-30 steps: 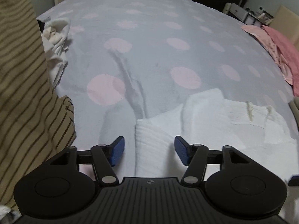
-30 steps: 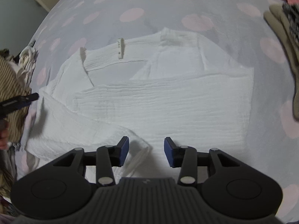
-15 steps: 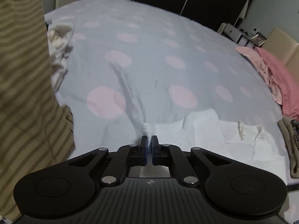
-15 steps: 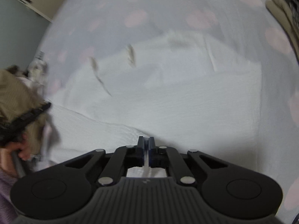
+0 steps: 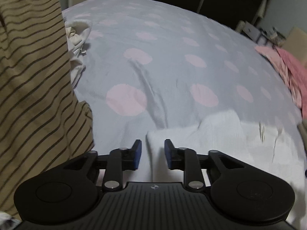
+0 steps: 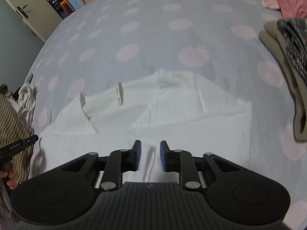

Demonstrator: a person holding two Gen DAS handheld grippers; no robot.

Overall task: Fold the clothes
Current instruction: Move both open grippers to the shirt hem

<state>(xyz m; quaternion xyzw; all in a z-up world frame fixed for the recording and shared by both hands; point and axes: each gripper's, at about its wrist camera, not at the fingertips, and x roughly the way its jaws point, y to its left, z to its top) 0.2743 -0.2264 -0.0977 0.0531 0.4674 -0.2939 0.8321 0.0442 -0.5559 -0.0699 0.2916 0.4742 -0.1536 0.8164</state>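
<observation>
A white crinkled garment [image 6: 172, 115] lies partly folded on a grey bedspread with pink dots [image 6: 153, 38]. In the left wrist view the garment [image 5: 230, 138] reaches from the lower middle to the right. My left gripper [image 5: 153, 154] is open, its jaws either side of the garment's near left corner. My right gripper [image 6: 149, 157] is open over the garment's near edge, with a raised fold of cloth between its jaws. The left gripper's tip [image 6: 23, 143] shows at the left edge of the right wrist view.
A tan striped garment [image 5: 32, 86] hangs at the left. A crumpled white cloth [image 5: 78, 36] lies beyond it. Pink clothes [image 5: 287, 71] lie at the bed's right. Folded olive and checked clothes [image 6: 284, 61] are stacked at the right. The bedspread [image 5: 172, 57] stretches ahead.
Both grippers were open a second ago, shut on the white garment's edge half a second ago, and have opened again. The garment's near edge now lies further over the rest.
</observation>
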